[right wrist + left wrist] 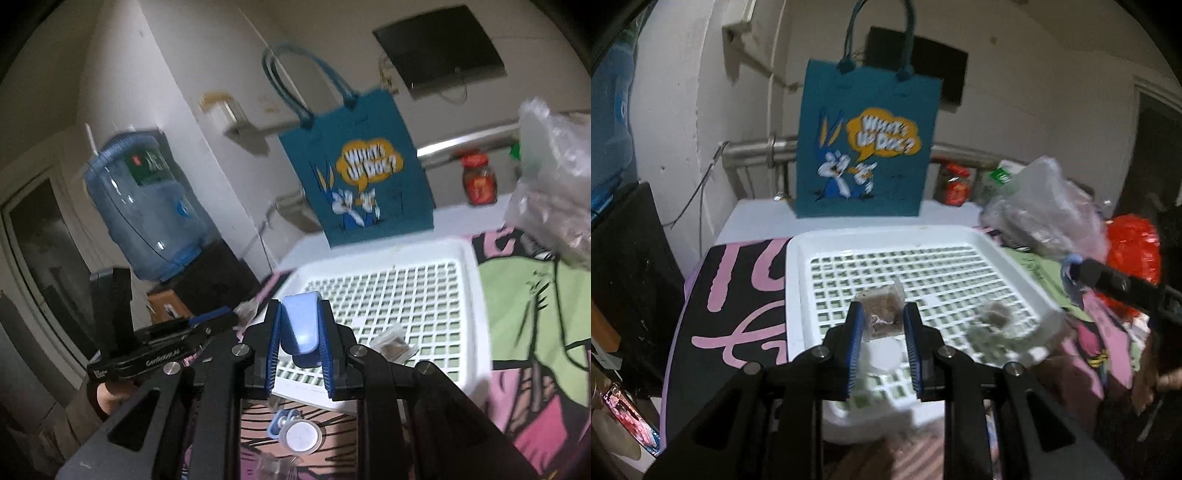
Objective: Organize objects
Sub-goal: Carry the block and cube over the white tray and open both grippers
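A white slotted tray (798, 266) lies on a printed cloth; it also shows in the right wrist view (469, 291). My left gripper (882, 317) is shut on a small clear packet of brown stuff (881, 314) and holds it over the tray's near part. Another small packet (993, 317) lies in the tray to the right; it shows in the right wrist view (393, 345) too. My right gripper (301, 325) is shut on a light blue plastic piece (303, 325) near the tray's front left corner. The right gripper's finger (1108, 280) enters the left wrist view from the right.
A teal cartoon tote bag (868, 147) stands behind the tray. A red-lidded jar (478, 181) and crumpled plastic bags (1041, 206) sit at the back right. A round white lid (301, 435) lies on the cloth below my right gripper. A water jug (144, 206) stands at left.
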A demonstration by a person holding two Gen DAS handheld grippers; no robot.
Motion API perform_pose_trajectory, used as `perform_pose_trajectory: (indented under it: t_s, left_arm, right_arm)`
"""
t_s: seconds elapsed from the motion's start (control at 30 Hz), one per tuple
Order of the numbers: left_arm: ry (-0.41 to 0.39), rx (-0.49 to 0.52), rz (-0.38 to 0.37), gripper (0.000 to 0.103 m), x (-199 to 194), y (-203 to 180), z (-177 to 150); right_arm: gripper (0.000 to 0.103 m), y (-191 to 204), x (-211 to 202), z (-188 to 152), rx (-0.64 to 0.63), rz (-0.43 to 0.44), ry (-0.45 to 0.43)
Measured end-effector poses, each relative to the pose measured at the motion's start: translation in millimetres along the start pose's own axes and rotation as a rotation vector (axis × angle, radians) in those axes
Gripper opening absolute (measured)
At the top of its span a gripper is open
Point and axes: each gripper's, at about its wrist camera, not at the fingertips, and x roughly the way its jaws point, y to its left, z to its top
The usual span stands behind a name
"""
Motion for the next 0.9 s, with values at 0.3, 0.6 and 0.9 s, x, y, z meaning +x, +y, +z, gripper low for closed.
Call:
perform_pose_trajectory:
  t_s: [0.3, 0.6, 0.9]
  left_arm:
    - [0.087, -0.047, 0.062, 0.022, 45, 19, -12]
    - [0.117, -0.042, 0.066, 0.034, 57, 18, -19]
    - [-0.008, -0.028, 0.003, 0.065, 21, 10, -15]
  right_arm:
    - [0.018, -3, 61, -28, -0.036, -0.103, 0.167]
    - [0.018, -16, 90, -43, -0.049, -0.231, 0.27]
    - [0.071, 1, 62, -40, -0.106, -0.223, 0.123]
